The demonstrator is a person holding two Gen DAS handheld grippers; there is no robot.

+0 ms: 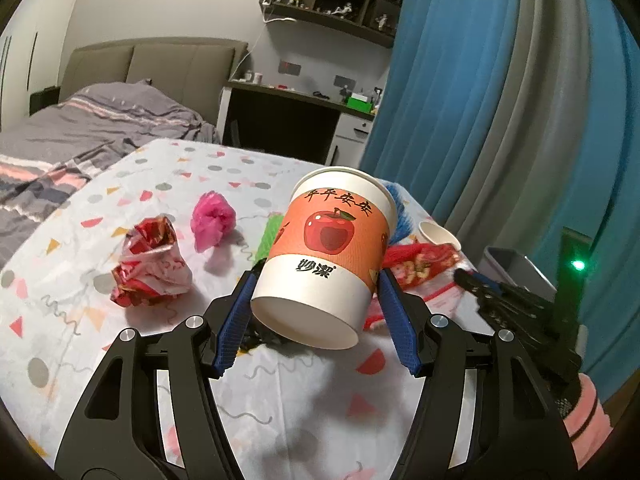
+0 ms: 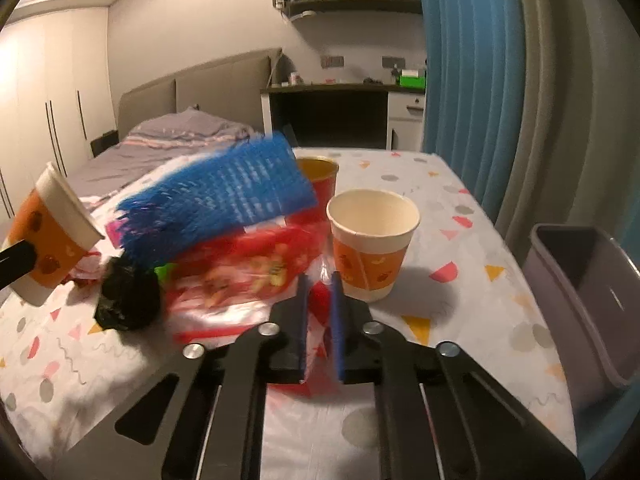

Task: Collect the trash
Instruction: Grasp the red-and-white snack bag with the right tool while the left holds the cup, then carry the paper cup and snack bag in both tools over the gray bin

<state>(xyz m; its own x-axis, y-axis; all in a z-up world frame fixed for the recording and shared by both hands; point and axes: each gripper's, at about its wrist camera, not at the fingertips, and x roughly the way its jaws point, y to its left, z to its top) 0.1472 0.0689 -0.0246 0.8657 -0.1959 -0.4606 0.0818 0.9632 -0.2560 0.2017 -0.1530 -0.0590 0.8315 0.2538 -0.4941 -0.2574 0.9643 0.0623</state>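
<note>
My left gripper (image 1: 316, 284) is shut on an orange-and-white paper cup with an apple print (image 1: 328, 248), held tilted above the table; it also shows in the right wrist view (image 2: 44, 240). My right gripper (image 2: 320, 286) is shut on a red-and-white plastic snack wrapper (image 2: 256, 272) that carries a blue foam net (image 2: 224, 196). A second paper cup (image 2: 372, 240) stands upright just right of the right gripper. A crumpled red wrapper (image 1: 150, 268), a pink plastic wad (image 1: 212, 220), a green net (image 1: 270, 236) and a black crumpled bag (image 2: 128, 300) lie on the table.
A grey trash bin (image 2: 580, 288) stands at the table's right edge, also in the left wrist view (image 1: 516, 268). A red cup (image 2: 320, 176) stands behind the blue net. The patterned tablecloth (image 1: 100, 320) covers the table; a bed, a desk and blue curtains lie beyond.
</note>
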